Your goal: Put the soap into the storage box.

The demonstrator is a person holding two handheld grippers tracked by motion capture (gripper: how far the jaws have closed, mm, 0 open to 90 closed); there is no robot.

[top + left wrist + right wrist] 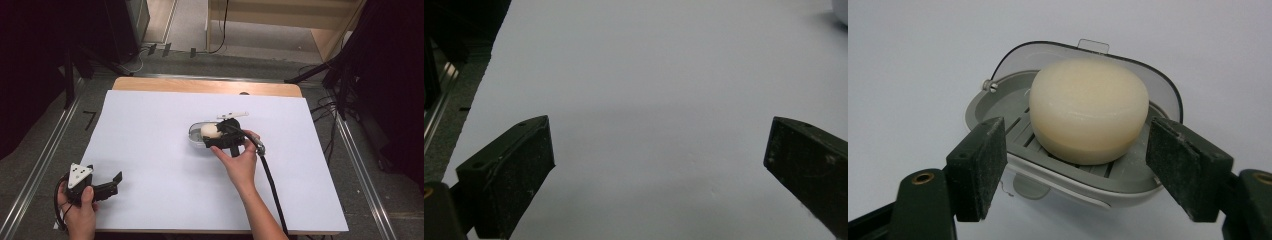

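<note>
Right gripper (1075, 165) open, straddling soap (1088, 110) in soap dish (998, 100) mid-table; left gripper (659, 170) open, near corner.

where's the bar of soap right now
In the right gripper view the soap sits on the slatted tray of the open grey soap dish, between the right tongs' open jaws; high view: mid-table, right of centre.

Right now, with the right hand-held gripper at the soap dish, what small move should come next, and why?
Probably ease the right hand-held gripper forward a little and close on the soap. Its jaws stand open, one to each side of the soap, with gaps showing and their tips short of its middle. The soap sits on the slatted tray of the dish, lid open behind. The left hand-held gripper is open, far off.
</note>
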